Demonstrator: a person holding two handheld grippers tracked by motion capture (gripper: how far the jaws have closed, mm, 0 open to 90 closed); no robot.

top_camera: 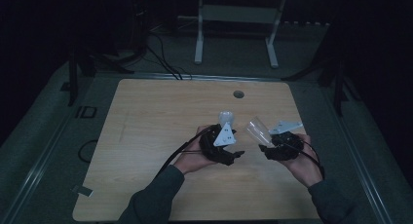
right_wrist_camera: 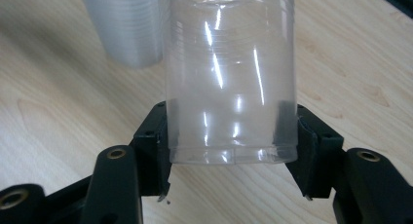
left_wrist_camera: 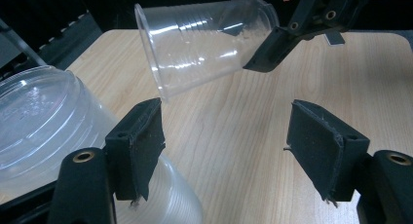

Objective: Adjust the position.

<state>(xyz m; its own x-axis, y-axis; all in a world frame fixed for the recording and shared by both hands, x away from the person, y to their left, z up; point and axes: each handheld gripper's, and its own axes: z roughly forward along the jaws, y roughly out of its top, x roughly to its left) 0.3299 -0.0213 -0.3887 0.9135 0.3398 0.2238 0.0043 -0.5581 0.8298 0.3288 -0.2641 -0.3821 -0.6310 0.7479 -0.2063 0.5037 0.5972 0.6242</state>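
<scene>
The clear plastic cup sat clamped by its base between the right claw's pads, held tilted above the desk. It looked light, thin-walled and easily crushed, so the stiffer base seemed the safest hold. The left claw stood parted and empty beside the stack of cups.

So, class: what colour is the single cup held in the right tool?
The single cup is colourless, see-through plastic with faint ribbing; the right gripper view shows it best.
</scene>
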